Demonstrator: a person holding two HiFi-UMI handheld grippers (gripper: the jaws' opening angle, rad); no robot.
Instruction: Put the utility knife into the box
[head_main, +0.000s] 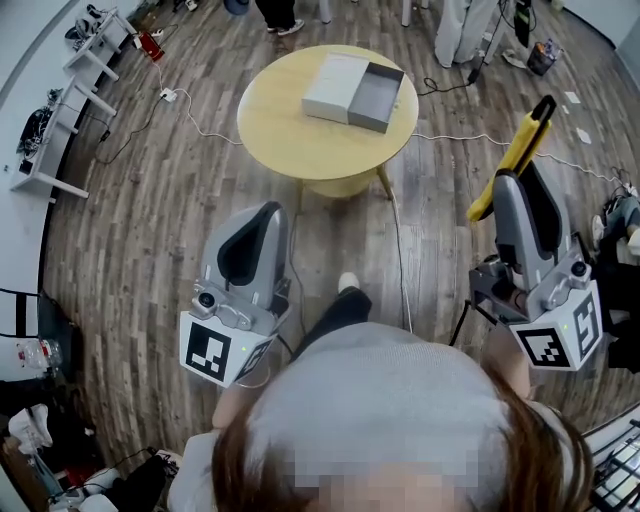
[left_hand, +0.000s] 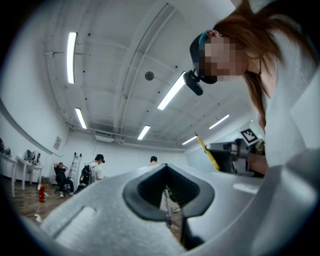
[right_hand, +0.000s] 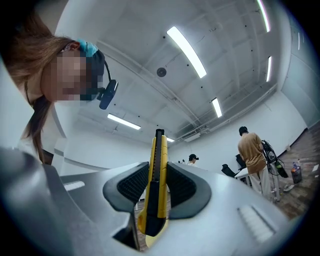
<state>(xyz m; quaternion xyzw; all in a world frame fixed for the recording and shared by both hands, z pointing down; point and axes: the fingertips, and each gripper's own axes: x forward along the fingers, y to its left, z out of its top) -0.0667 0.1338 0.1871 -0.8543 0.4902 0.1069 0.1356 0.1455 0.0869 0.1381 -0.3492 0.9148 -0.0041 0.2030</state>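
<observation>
Utility knife (right_hand: 156, 185) clamped in our R gripper (head_main: 515, 188) so we can carry it. Box (head_main: 355, 92) sits open on far table (head_main: 285, 145); L gripper (head_main: 262, 215) closed, empty.

Left gripper (head_main: 266, 214) and right gripper (head_main: 512, 182) make two; one utility knife (head_main: 519, 148), one box (head_main: 355, 92), one table (head_main: 300, 145).

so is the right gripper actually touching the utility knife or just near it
Touching. In the right gripper view, the right gripper has its two jaw pads pressed against either side of the yellow utility knife, with no gap showing.
</observation>
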